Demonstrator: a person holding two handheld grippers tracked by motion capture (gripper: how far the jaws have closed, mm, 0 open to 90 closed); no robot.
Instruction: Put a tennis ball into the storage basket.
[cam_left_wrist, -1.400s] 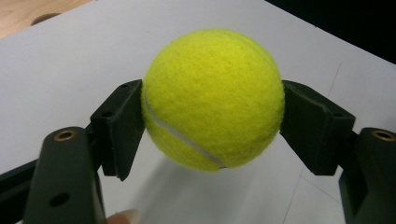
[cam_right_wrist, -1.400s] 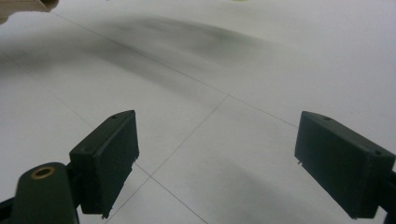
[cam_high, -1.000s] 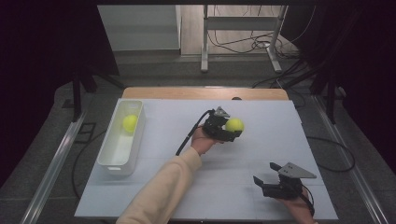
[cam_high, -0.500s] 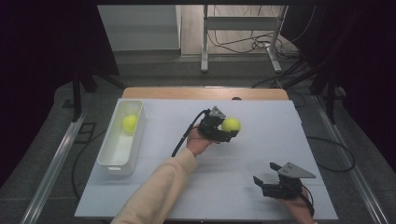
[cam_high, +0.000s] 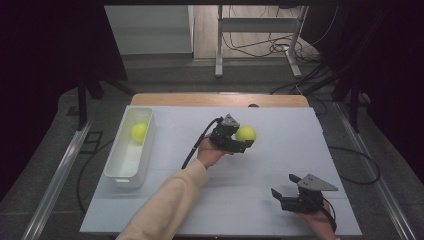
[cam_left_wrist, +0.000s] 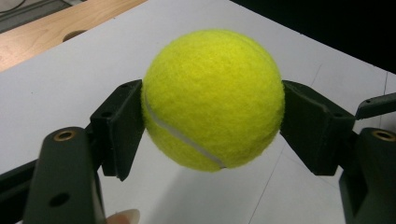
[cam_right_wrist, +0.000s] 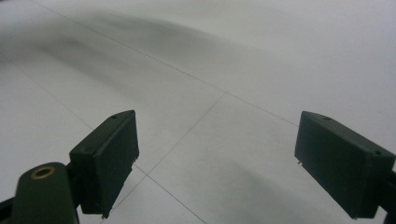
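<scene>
One tennis ball (cam_high: 139, 131) already lies in the white bin (cam_high: 118, 170). The left gripper (cam_high: 243, 143) grasps the second ball (cam_high: 246, 134) above the surface (cam_high: 280, 165), at 3 o'clock from the bin; transfer remains. The right gripper (cam_high: 284, 191) is released, idle.

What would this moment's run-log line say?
left tongs: shut on tennis ball, above table | right tongs: open, empty | bin: second ball inside

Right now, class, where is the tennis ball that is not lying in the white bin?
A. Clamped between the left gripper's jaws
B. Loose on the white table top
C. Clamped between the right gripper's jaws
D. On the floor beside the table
A: in the left gripper view both pads of the left gripper press on the tennis ball, while the right gripper stands open on nothing.
</scene>
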